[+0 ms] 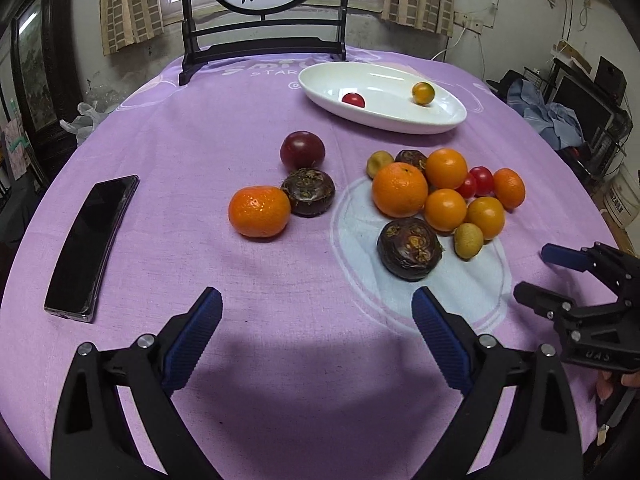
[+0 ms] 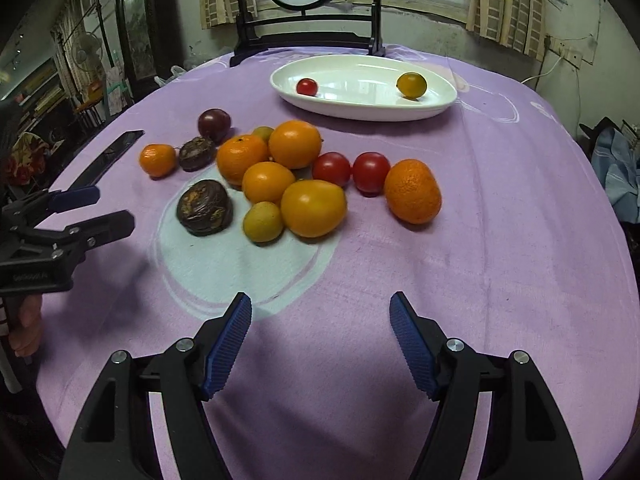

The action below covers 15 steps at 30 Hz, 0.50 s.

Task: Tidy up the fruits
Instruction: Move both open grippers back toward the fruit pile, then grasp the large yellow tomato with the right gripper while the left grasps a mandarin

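Note:
A white oval dish (image 1: 400, 120) (image 2: 360, 110) at the far side holds a red cherry tomato (image 1: 353, 100) (image 2: 307, 87) and a small yellow-green citrus (image 1: 423, 93) (image 2: 411, 85). A pile of oranges (image 1: 399, 189) (image 2: 313, 208), red tomatoes (image 2: 371, 171), small yellow fruits and dark brown round fruits (image 1: 409, 248) (image 2: 205, 207) lies mid-table. A lone orange (image 1: 259, 211) (image 2: 157, 159) and a dark plum (image 1: 302, 150) (image 2: 214, 124) lie to the left. My left gripper (image 1: 316, 308) (image 2: 108, 204) is open and empty near the front edge. My right gripper (image 2: 320, 312) (image 1: 536, 272) is open and empty, just short of the pile.
A purple tablecloth (image 1: 200, 128) covers the round table. A black phone (image 1: 94, 246) (image 2: 110, 154) lies at the left. A dark wooden stand with a round persimmon painting (image 1: 264, 8) (image 2: 308, 0) stands at the far edge behind the dish.

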Each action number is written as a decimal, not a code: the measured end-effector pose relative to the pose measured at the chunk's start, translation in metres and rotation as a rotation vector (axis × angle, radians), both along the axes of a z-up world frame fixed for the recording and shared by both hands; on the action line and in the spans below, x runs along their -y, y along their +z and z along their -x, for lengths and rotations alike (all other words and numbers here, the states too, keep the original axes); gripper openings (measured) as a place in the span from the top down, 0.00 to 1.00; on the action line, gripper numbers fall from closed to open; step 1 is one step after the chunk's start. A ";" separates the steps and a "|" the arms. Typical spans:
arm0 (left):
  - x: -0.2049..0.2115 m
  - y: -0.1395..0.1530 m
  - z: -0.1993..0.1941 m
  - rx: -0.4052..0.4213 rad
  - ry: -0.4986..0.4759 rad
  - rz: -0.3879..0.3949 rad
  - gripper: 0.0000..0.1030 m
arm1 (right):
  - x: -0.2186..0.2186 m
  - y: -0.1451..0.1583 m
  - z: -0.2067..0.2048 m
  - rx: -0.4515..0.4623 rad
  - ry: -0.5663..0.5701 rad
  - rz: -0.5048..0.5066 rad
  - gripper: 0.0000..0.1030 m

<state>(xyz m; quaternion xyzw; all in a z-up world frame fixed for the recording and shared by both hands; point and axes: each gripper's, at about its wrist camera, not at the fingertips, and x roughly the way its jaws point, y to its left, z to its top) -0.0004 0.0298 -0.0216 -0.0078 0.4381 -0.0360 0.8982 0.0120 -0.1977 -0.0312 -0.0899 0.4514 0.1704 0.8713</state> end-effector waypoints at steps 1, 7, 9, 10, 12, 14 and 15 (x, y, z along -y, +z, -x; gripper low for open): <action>-0.001 -0.001 -0.001 -0.002 0.002 0.003 0.09 | 0.000 0.000 -0.004 -0.003 -0.004 0.002 0.30; -0.007 -0.008 -0.009 -0.022 0.020 0.021 0.09 | -0.011 -0.008 -0.029 -0.030 0.009 0.032 0.53; -0.007 -0.009 -0.011 -0.024 0.017 0.019 0.09 | -0.018 -0.008 -0.039 -0.032 0.015 0.032 0.53; -0.007 -0.009 -0.012 -0.025 0.015 0.017 0.09 | -0.021 -0.009 -0.043 -0.034 0.019 0.032 0.53; -0.008 -0.011 -0.014 -0.031 0.012 0.017 0.09 | -0.028 -0.009 -0.050 -0.025 0.025 0.044 0.52; -0.010 -0.012 -0.015 -0.035 0.014 0.021 0.09 | -0.033 -0.009 -0.056 -0.017 0.036 0.046 0.60; -0.011 -0.012 -0.016 -0.035 0.016 0.021 0.09 | -0.035 -0.007 -0.058 -0.013 0.038 0.037 0.60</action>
